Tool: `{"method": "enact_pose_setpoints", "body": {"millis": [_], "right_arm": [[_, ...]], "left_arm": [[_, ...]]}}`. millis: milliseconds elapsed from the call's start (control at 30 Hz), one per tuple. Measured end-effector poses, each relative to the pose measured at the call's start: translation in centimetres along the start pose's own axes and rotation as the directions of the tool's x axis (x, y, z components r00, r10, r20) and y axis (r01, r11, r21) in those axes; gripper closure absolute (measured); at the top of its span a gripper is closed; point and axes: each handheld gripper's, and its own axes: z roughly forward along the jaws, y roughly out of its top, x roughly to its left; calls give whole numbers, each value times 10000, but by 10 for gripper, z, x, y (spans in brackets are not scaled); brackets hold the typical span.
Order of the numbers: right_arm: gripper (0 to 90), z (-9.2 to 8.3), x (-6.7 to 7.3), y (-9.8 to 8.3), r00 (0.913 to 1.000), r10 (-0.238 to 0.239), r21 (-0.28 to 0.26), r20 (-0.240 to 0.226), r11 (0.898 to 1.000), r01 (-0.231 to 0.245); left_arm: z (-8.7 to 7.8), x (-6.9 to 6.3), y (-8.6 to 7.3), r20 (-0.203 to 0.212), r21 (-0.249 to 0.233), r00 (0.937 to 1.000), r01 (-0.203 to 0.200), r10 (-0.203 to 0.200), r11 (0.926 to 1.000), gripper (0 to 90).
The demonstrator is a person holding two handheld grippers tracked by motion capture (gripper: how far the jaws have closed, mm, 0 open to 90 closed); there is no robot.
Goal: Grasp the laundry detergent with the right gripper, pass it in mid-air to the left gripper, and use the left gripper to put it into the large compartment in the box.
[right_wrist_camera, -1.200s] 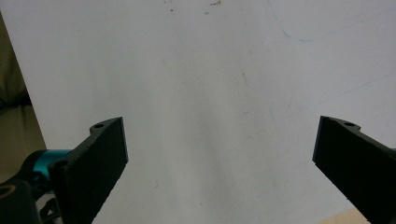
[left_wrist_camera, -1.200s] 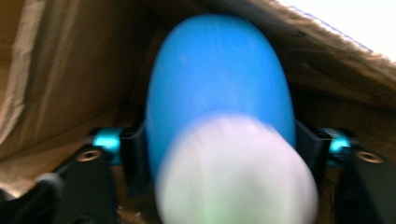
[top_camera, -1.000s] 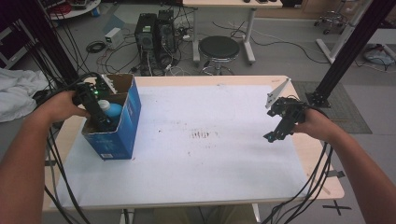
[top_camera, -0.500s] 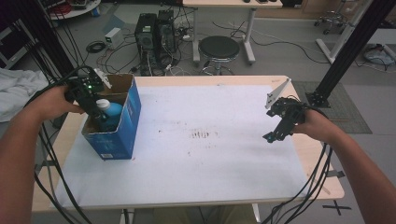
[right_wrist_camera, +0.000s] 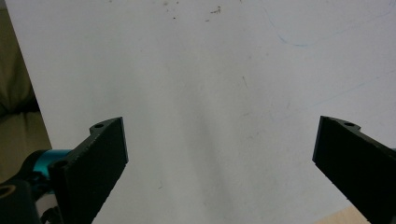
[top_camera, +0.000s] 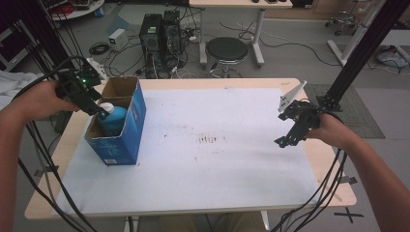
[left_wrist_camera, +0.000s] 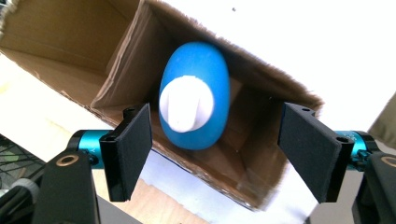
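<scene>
A blue bottle with a white cap [top_camera: 112, 118] stands upright in an open blue cardboard box [top_camera: 118, 140] at the table's left. My left gripper [top_camera: 99, 110] hovers just above the box, at the bottle's left. In the left gripper view the bottle [left_wrist_camera: 194, 100] sits below and between the pads [left_wrist_camera: 135, 144] without touching them. Those jaws have just been opening and stand open. My right gripper [top_camera: 285, 140] hangs open over the white sheet [top_camera: 208, 159] at the right, with bare sheet [right_wrist_camera: 210, 93] between its jaws.
The box has a second, empty compartment [top_camera: 118, 87] at its far end. Beyond the table stand a black stool [top_camera: 226, 48] and computer towers [top_camera: 162, 29]. A black frame post [top_camera: 360, 48] rises at the right. Cables [top_camera: 43, 159] trail off the left edge.
My left gripper has risen out of the box and drifted left, leaving the bottle standing inside. The right gripper has kept still.
</scene>
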Motion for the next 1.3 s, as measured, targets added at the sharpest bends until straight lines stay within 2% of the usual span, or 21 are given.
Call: {"method": "enact_pose_setpoints", "body": {"millis": [67,133,200,300,367,500,633,800,967,1067,1133,1300], "right_arm": [[22,-1,0,-1,10000,3,-60,2,10000,-3],[22,-2,0,-1,10000,10,-75,22,10000,-10],[22,-2,1,-1,10000,43,-119,44,9999,-43],[22,-3,1,0,10000,-4,-118,83,9999,5],[22,-3,2,0,10000,-17,-117,91,9999,18],[22,-5,3,0,9999,21,-180,132,9998,-19],[22,-6,3,0,9999,-12,-211,157,9998,15],[22,-6,4,0,9999,22,-289,138,9996,-18],[22,-7,3,1,9999,72,-292,137,9996,-68],[22,-8,3,1,9998,125,-341,166,9993,-119],[22,-8,3,1,9998,135,-352,152,9993,-130],[22,-8,3,2,9998,141,-362,149,9993,-136]], "left_arm": [[-9,-6,6,17,-163,9998,-174,174,9997,262],[-16,-14,12,-26,-380,9995,-315,314,9988,197],[-23,-19,19,-150,-735,9987,-503,493,9960,189],[-28,-26,29,-23,-1101,9976,-693,695,9915,189],[-26,-30,38,84,-983,9951,-970,983,9904,189],[-18,-36,57,298,-910,9925,-1155,1187,9891,189],[-6,-42,80,545,-765,9861,-1527,1571,9853,189],[5,-49,109,853,-870,9710,-2161,2234,9725,189],[14,-54,129,1126,-1228,9604,-2410,2548,9627,189],[23,-58,140,1314,-1120,9516,-2642,2778,9579,183],[29,-60,146,1413,-967,9495,-2685,2803,9584,103],[40,-65,159,1499,-937,9426,-2869,2984,9534,103]]}}
